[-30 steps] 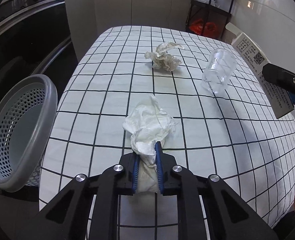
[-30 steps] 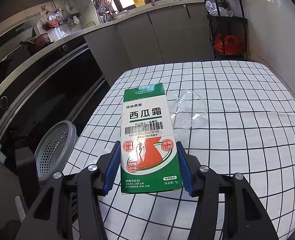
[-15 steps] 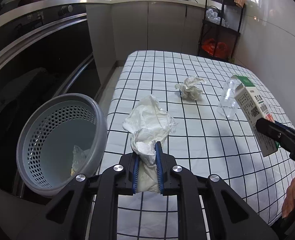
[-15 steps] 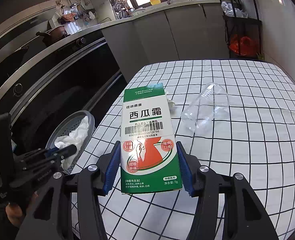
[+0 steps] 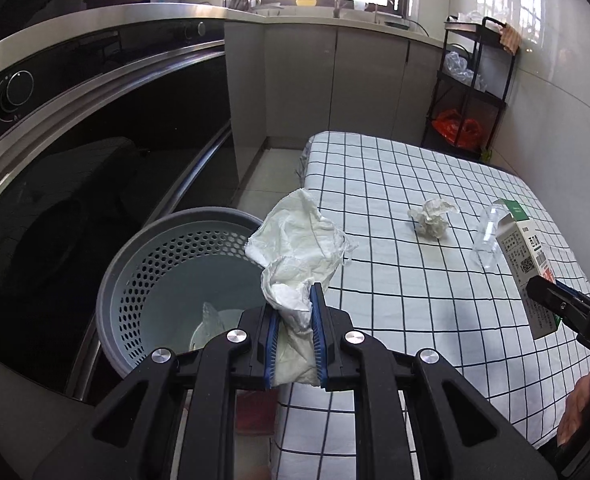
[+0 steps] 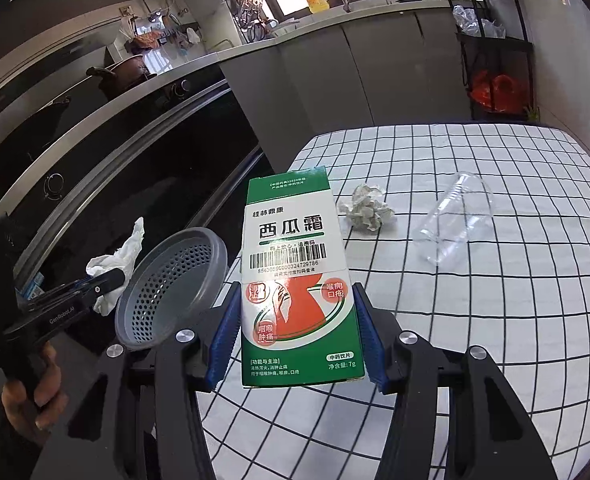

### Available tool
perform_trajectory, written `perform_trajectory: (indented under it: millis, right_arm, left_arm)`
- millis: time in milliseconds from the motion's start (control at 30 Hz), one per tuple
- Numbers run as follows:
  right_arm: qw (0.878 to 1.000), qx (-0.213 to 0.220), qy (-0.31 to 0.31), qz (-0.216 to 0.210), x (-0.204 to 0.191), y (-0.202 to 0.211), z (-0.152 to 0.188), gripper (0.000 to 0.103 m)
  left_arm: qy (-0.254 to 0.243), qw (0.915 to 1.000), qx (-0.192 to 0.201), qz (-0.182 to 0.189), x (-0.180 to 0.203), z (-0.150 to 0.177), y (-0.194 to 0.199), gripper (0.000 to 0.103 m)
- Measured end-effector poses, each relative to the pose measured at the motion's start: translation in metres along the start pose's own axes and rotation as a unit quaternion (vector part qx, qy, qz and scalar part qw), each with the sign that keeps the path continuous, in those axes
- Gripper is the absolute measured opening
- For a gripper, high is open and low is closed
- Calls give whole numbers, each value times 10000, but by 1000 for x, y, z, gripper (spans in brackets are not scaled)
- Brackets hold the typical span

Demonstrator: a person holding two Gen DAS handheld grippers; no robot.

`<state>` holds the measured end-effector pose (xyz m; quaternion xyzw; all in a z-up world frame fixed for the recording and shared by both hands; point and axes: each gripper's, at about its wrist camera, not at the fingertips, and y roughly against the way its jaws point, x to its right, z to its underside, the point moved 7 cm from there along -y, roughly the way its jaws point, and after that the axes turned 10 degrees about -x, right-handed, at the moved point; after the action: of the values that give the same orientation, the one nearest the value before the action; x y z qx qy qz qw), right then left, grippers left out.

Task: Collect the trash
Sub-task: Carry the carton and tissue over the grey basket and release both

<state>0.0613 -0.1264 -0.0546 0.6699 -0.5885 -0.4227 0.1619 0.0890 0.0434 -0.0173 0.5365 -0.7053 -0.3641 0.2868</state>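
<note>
My left gripper is shut on a crumpled white tissue, held in the air at the table's left edge, beside and above the grey perforated basket. Some clear trash lies at the basket's bottom. My right gripper is shut on a green and white carton, held upright above the table's near left part. In the right wrist view the left gripper with its tissue shows just left of the basket. A crumpled paper ball and a clear plastic cup lie on the checked tablecloth.
A black oven front and counter run along the left. A black shelf rack with a red bag stands at the far right by the tiled wall. A hand holds the left gripper's handle.
My left gripper rose and swung left off the table with the tissue, and the basket now lies just under it. The right gripper drifted left with the carton toward the basket.
</note>
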Motion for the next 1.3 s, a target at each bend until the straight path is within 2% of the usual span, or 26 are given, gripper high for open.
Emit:
perform_trajectory:
  millis: [167, 667, 900, 1100, 1200, 1267, 1300]
  right_arm:
    - [9994, -116, 274, -159, -35, -25, -6, 52]
    - [9869, -999, 1077, -671, -141, -141, -13, 52]
    - [9811, -1320, 1158, -817, -167, -180, -19, 52]
    - [9785, -1427, 1227, -848, -182, -199, -20, 52]
    - [9774, -1439, 1210, -972, -187, -202, -22, 53]
    - [9780, -1405, 1180, -994, -187, -201, -24, 63]
    - [9785, -1371, 1164, -1009, -187, -200, -25, 65]
  left_arm:
    - [154, 9998, -21, -121, -30, -5, -11, 15]
    - [791, 9955, -420, -305, -134, 0, -73, 16]
    - [987, 9932, -564, -257, -153, -1, -94, 19]
    - [1093, 9917, -633, -229, -160, 0, -106, 20]
    - [1145, 9910, -640, -255, -163, 3, -105, 30]
    - [1184, 9905, -631, -285, -166, 5, -105, 43]
    - [1225, 9901, -612, -302, -168, 6, -103, 56]
